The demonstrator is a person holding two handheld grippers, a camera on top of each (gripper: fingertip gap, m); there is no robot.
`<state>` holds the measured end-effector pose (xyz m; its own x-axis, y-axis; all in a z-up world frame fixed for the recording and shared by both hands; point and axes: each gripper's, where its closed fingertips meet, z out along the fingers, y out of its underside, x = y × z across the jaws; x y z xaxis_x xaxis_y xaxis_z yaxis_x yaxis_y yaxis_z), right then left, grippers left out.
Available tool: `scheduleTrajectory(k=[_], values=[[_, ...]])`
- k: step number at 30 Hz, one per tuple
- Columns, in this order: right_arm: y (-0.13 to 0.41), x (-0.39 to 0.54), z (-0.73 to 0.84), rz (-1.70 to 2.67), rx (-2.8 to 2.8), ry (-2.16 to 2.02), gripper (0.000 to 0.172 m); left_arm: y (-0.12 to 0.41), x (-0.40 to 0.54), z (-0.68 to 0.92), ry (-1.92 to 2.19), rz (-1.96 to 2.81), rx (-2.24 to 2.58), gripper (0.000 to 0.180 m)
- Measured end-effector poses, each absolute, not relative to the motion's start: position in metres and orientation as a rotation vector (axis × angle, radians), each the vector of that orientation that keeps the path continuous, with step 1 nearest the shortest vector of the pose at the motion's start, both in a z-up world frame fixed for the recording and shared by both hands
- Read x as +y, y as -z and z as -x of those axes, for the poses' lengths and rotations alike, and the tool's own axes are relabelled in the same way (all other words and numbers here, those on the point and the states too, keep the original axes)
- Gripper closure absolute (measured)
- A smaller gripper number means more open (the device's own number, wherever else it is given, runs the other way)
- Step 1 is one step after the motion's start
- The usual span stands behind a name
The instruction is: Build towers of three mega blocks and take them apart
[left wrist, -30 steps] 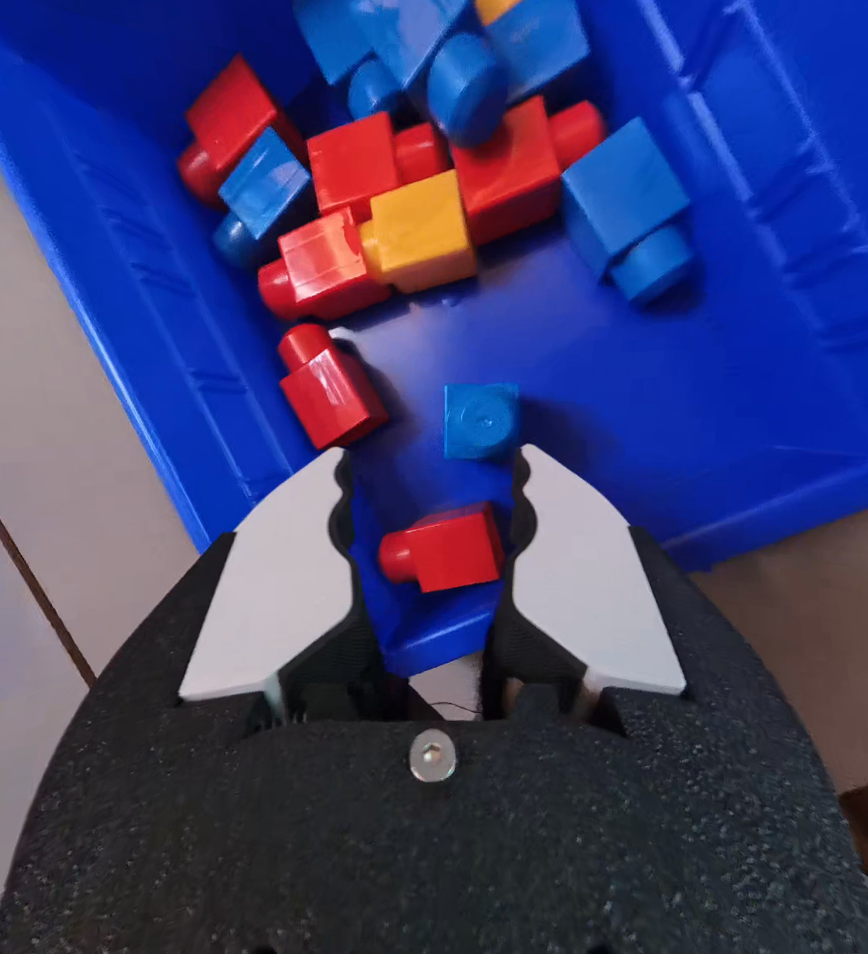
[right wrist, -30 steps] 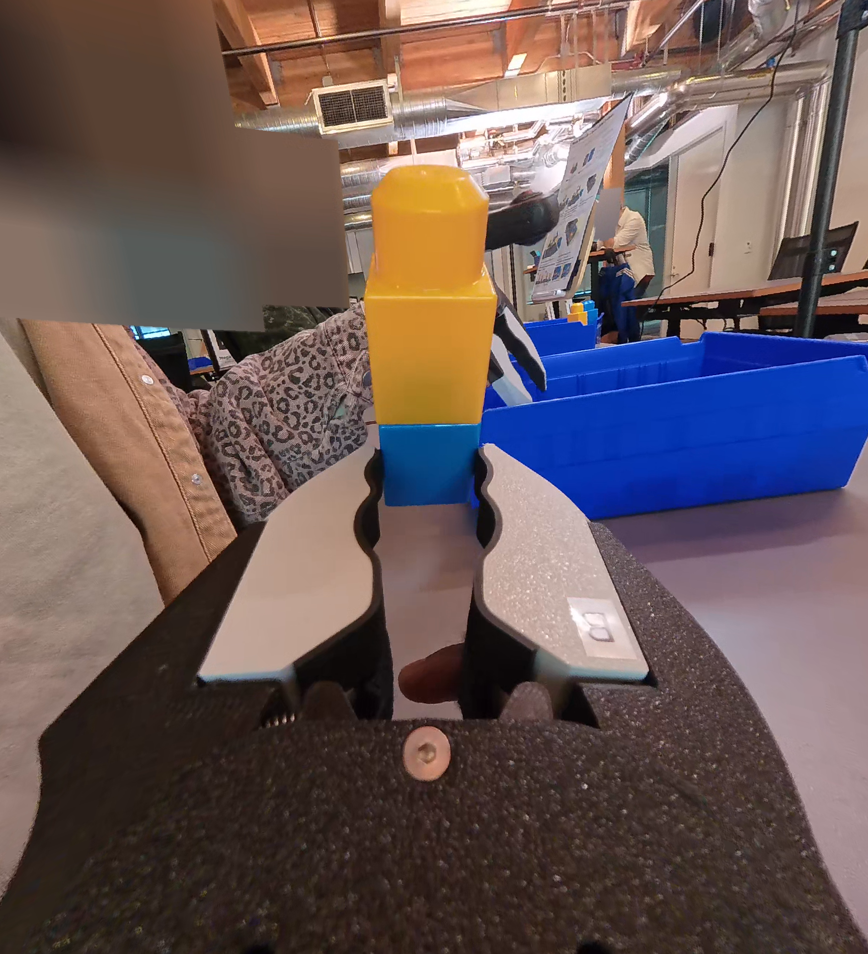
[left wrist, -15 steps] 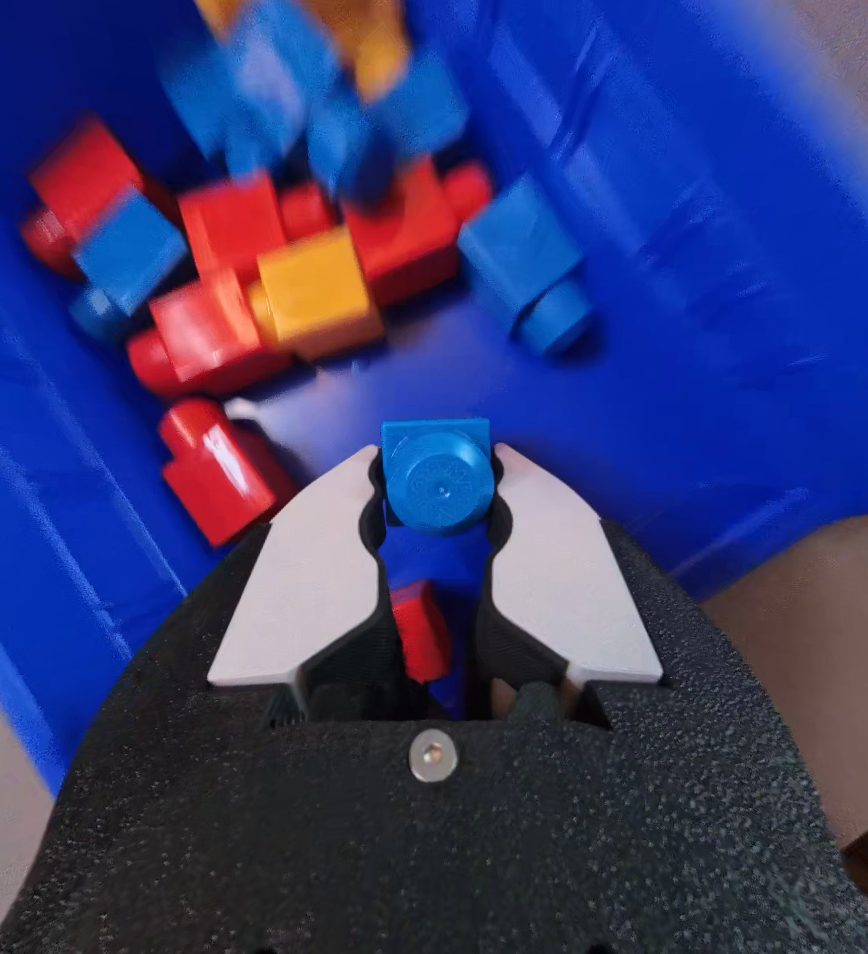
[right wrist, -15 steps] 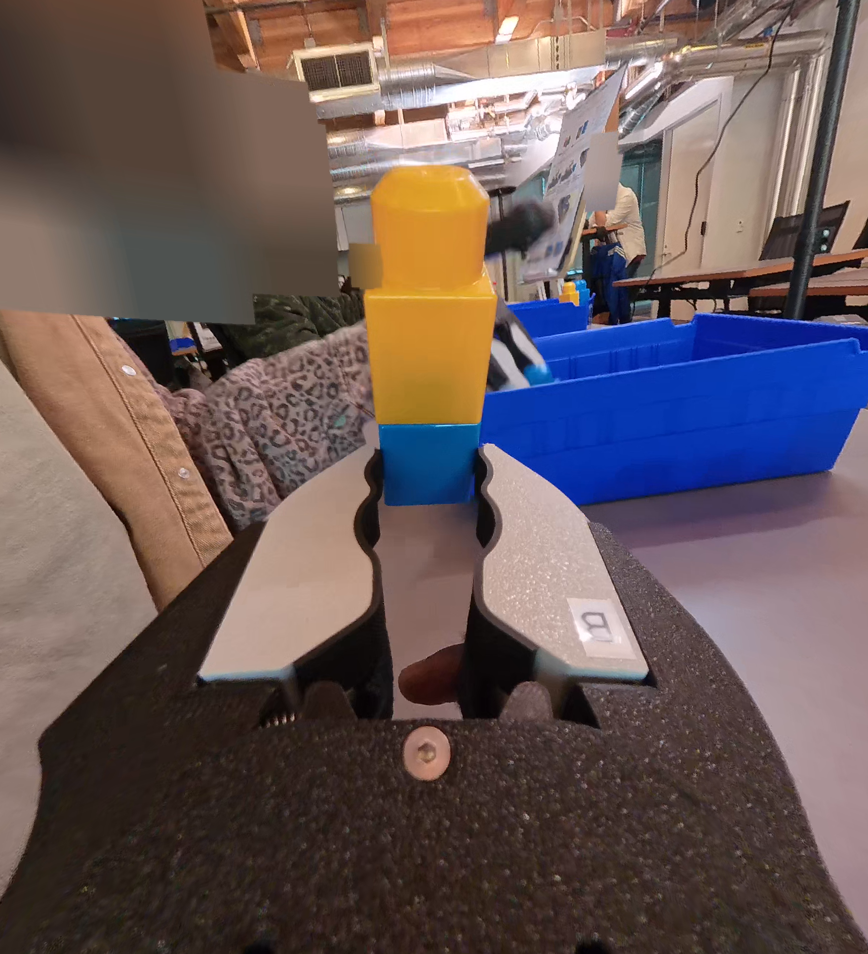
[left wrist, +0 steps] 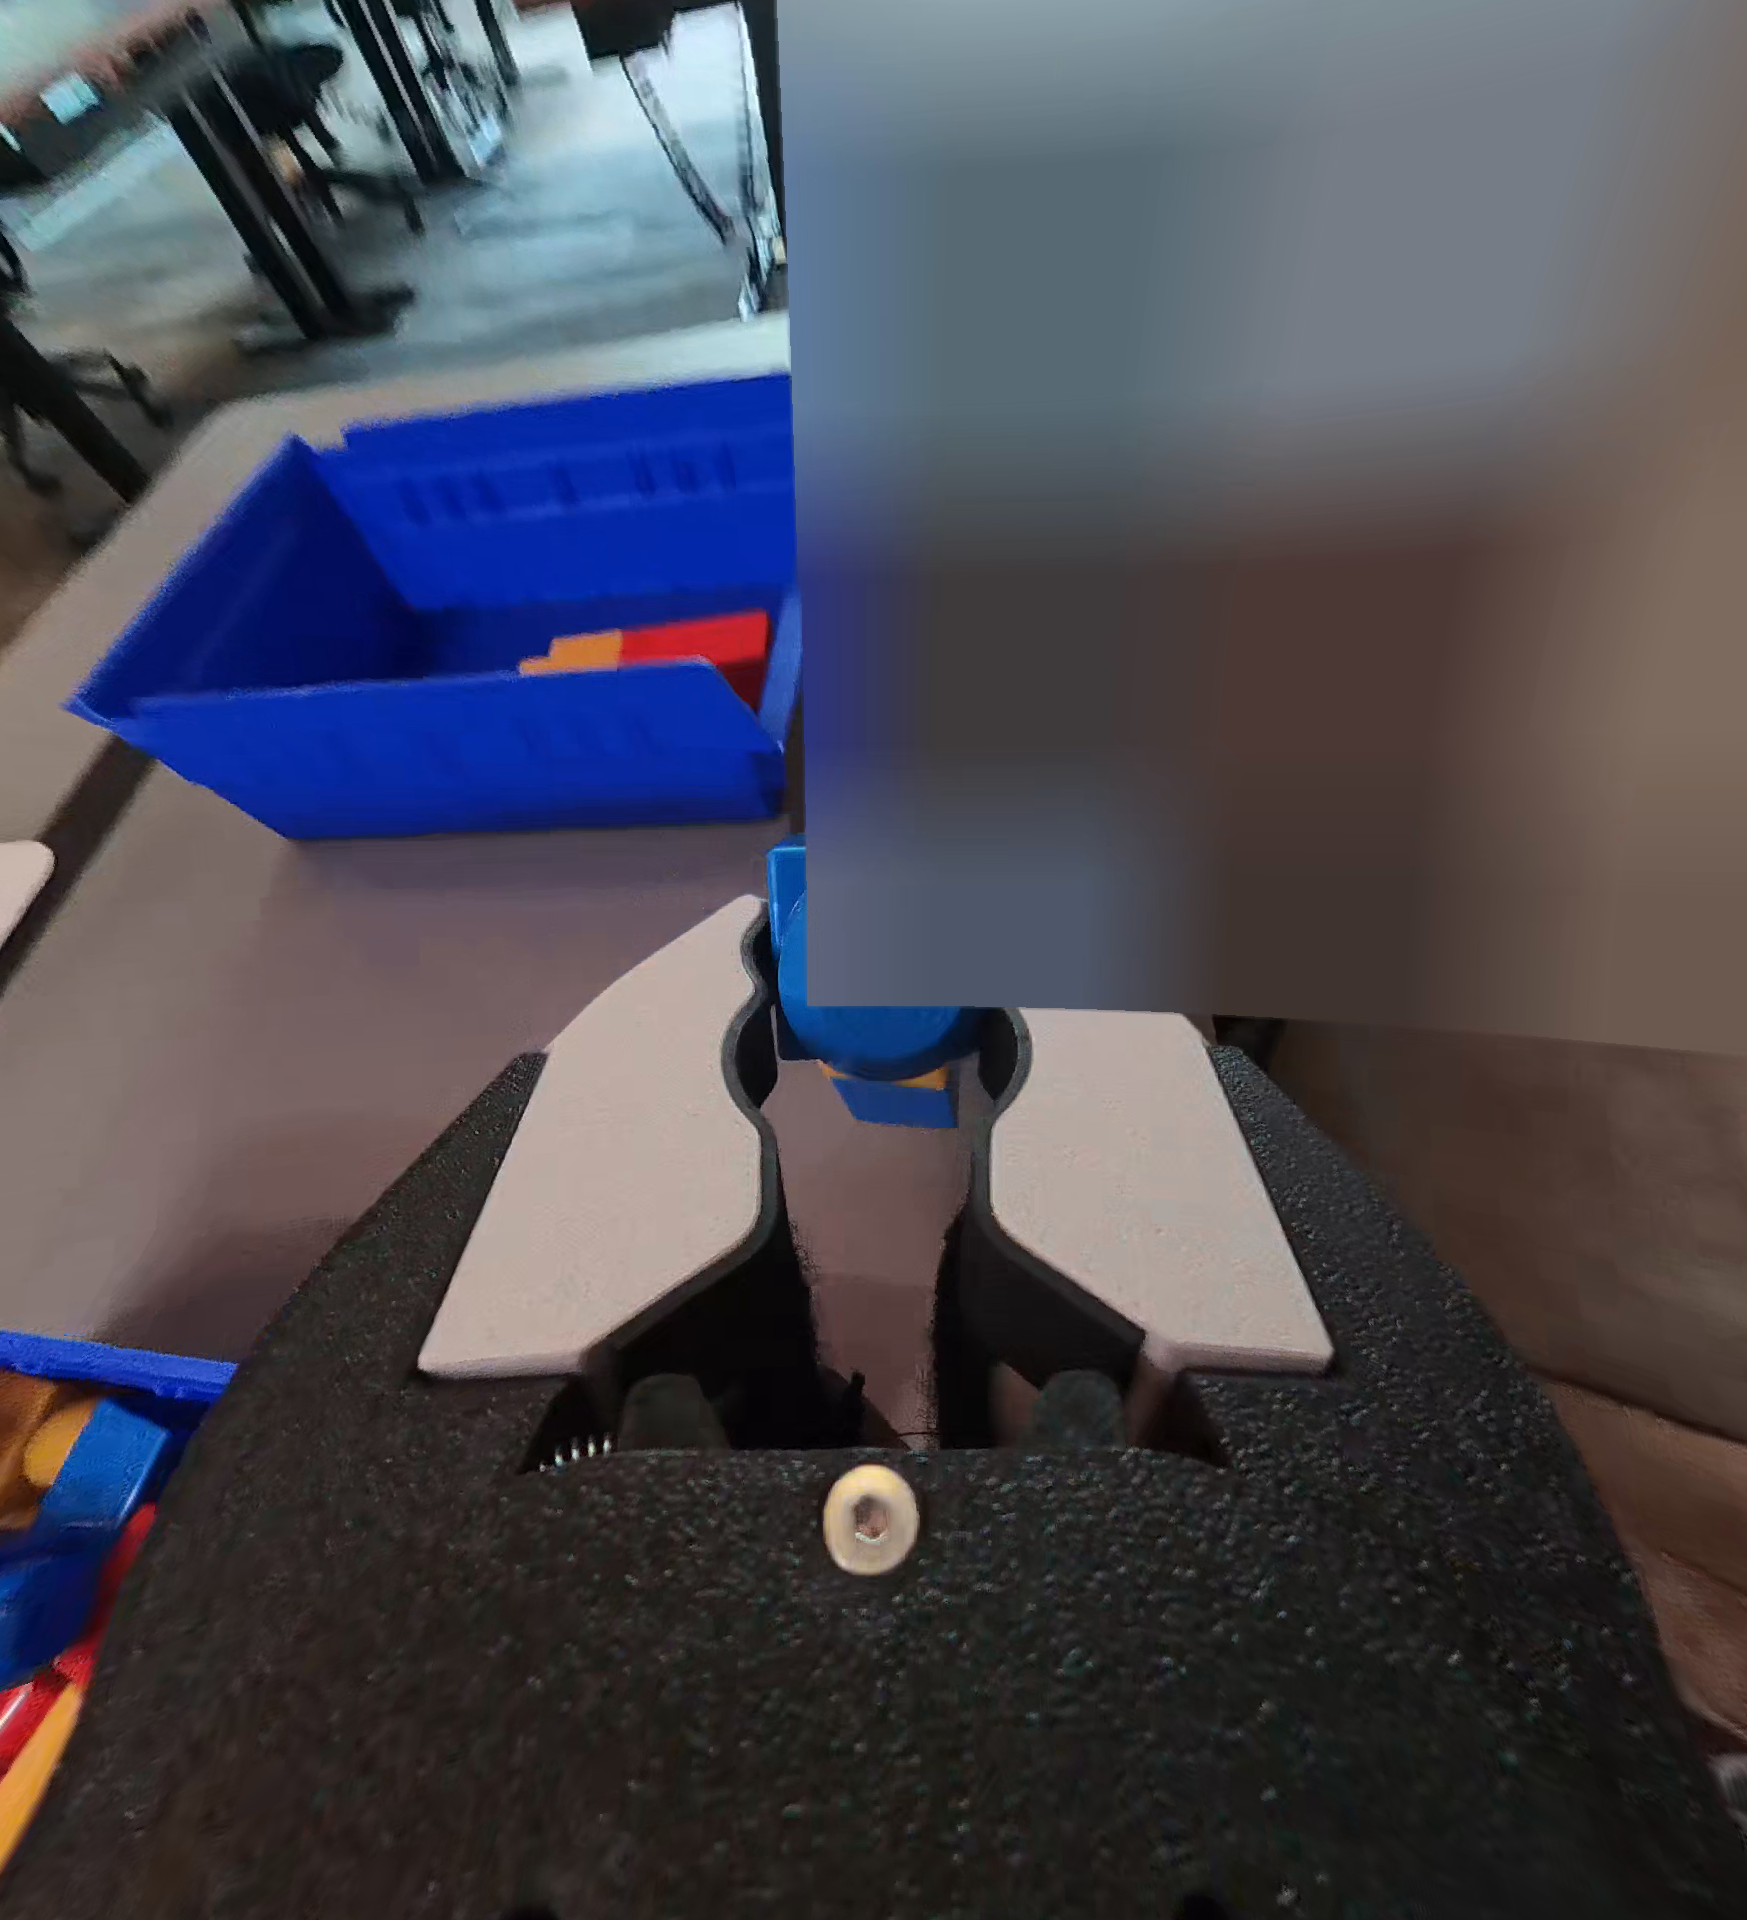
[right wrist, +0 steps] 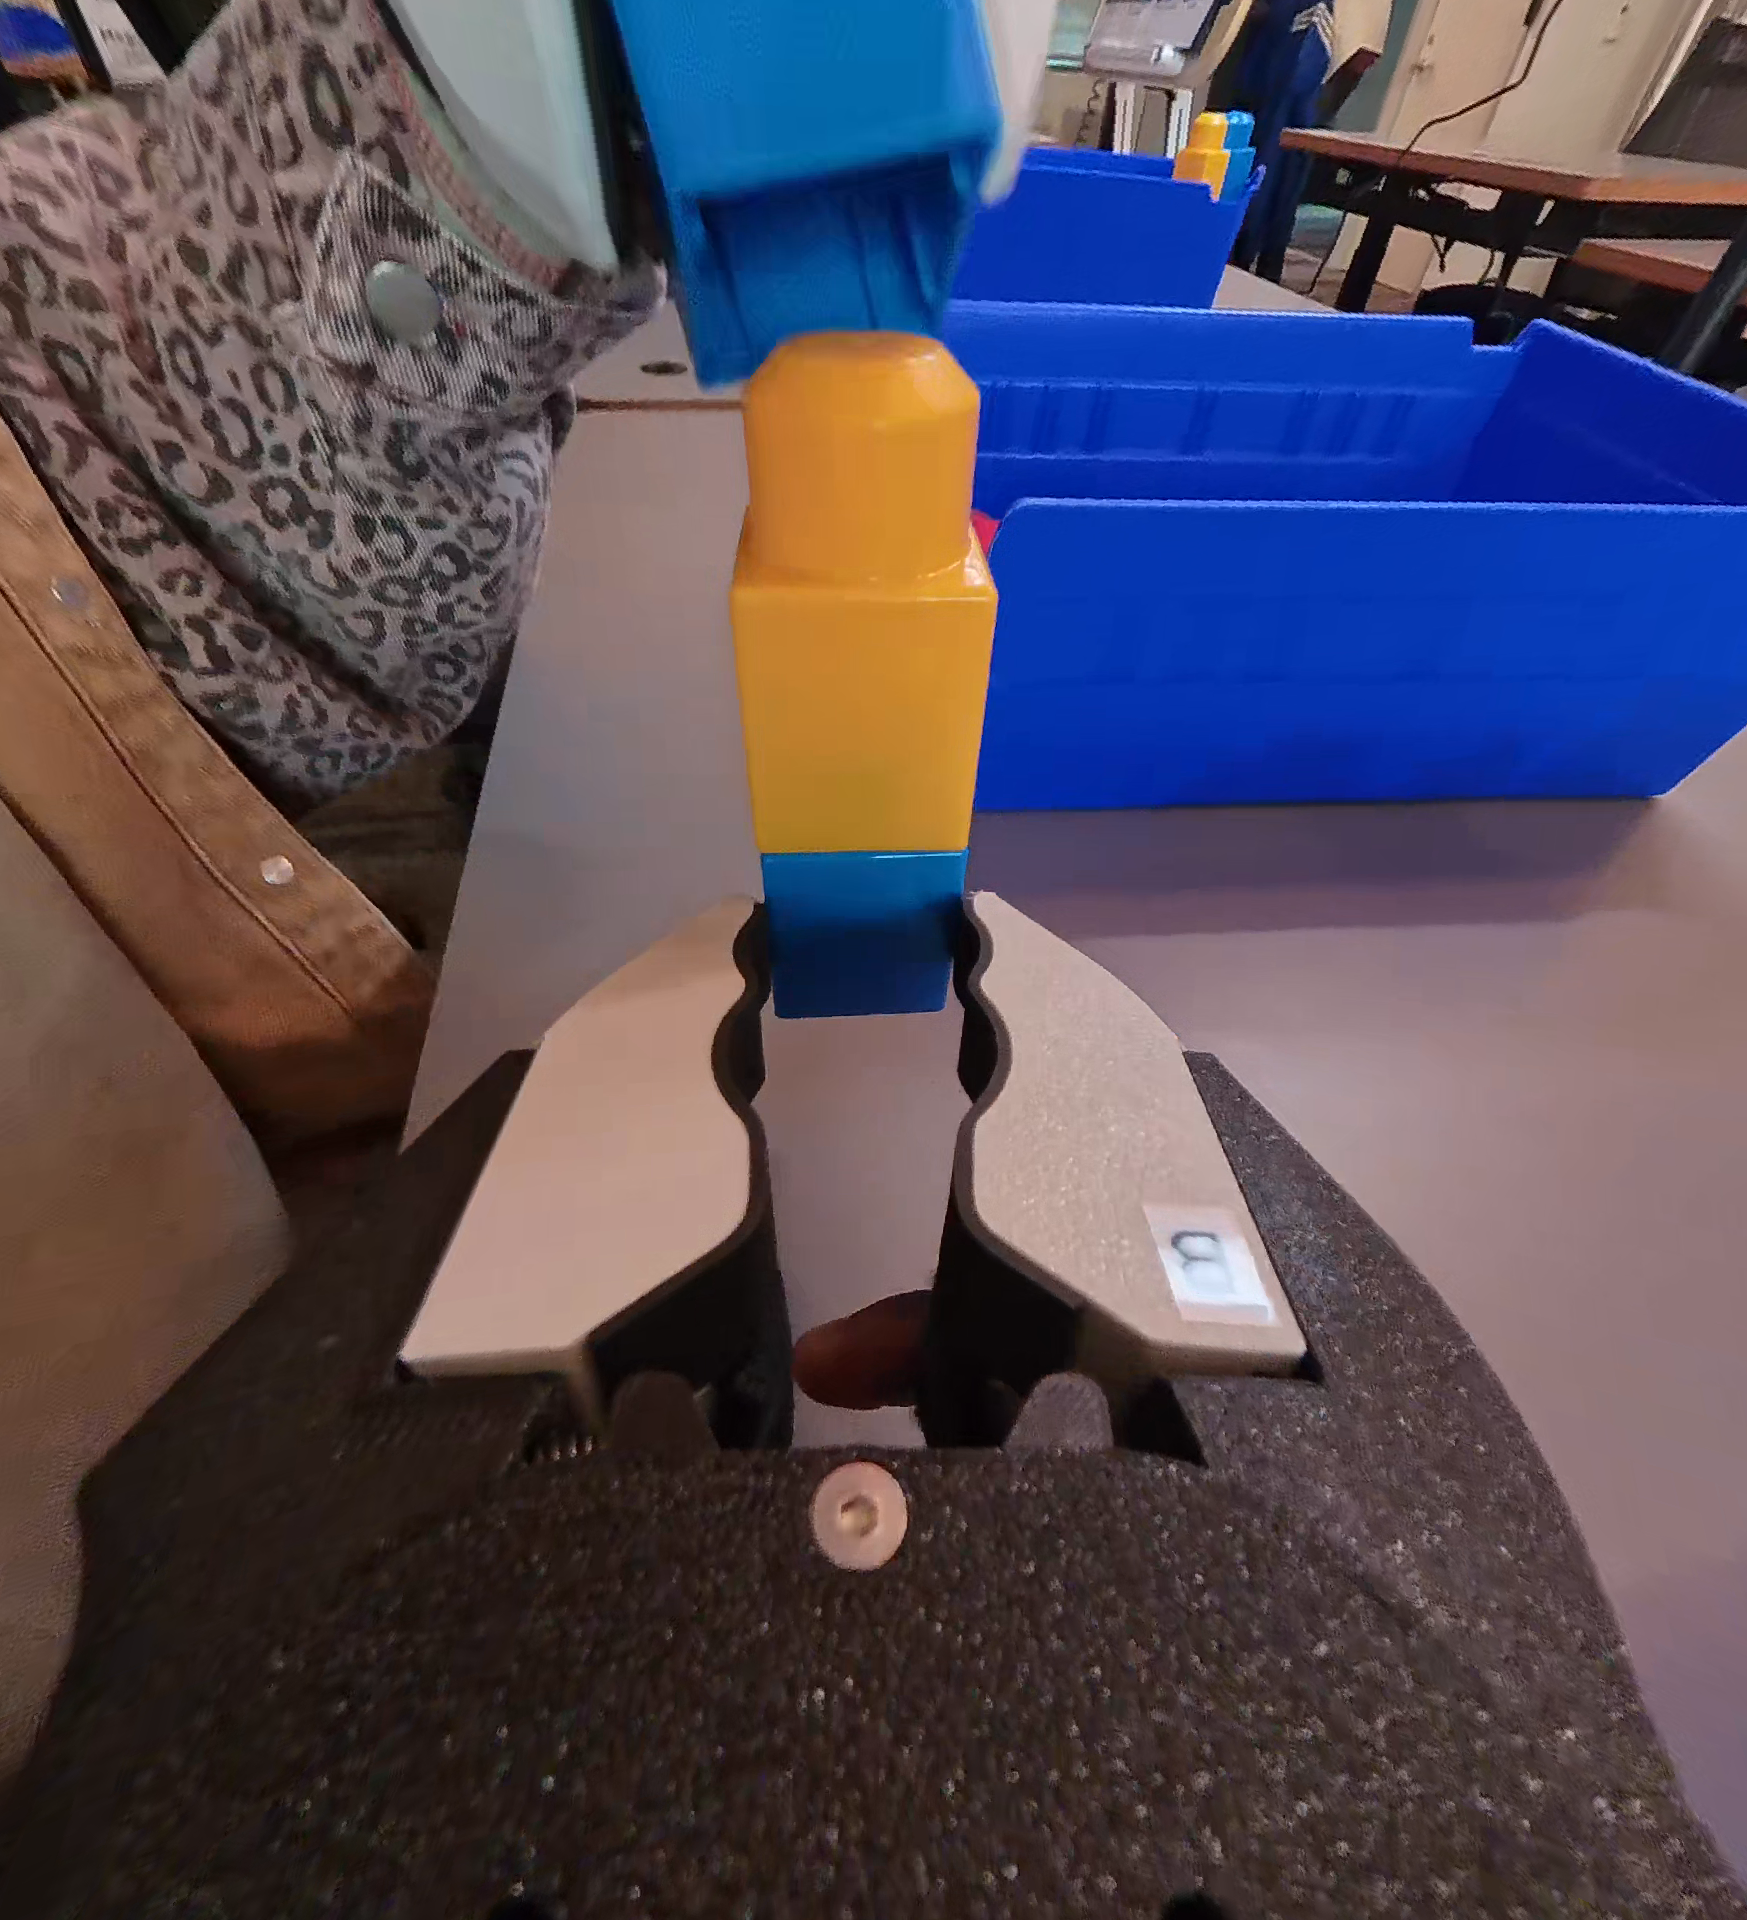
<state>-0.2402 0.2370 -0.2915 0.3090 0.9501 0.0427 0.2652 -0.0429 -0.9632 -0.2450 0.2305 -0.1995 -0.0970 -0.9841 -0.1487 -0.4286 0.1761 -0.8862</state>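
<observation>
Right gripper (right wrist: 861,961) is clamped on the stack's bottom blue block (right wrist: 858,930); left gripper (left wrist: 874,1023) grips the top blue block (right wrist: 817,177). That block sits at 12 o'clock over the yellow block (right wrist: 861,634), so I'd square its socket on the stud and press straight down.

a yellow block (right wrist: 864,686) sits on a blue block (right wrist: 856,935), the latter clamped between pale grey fingers (right wrist: 599,1164) on a speckled black gripper body (right wrist: 848,1714). a lighter blue block (right wrist: 807,156) hangs over the yellow stud. behind them, a bright blue bin (right wrist: 1368,644) on a grey-mauve table (right wrist: 1420,1039). a leopard-print jacket (right wrist: 256,416) in grey and black lies beside tan fabric (right wrist: 121,779). in the left wrist view, a blue bin (left wrist: 433,748) shows red and orange blocks (left wrist: 661,644), with more red, blue and orange blocks (left wrist: 7,1621) at lower left.
</observation>
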Motion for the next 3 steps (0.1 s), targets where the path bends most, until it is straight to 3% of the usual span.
scheduleTrajectory(k=[3], values=[[0.295,0.237,0.238,1.546,-1.208,-0.733,0.138,0.219,0.23,0.243,0.795,1.457,1.767,0.145]])
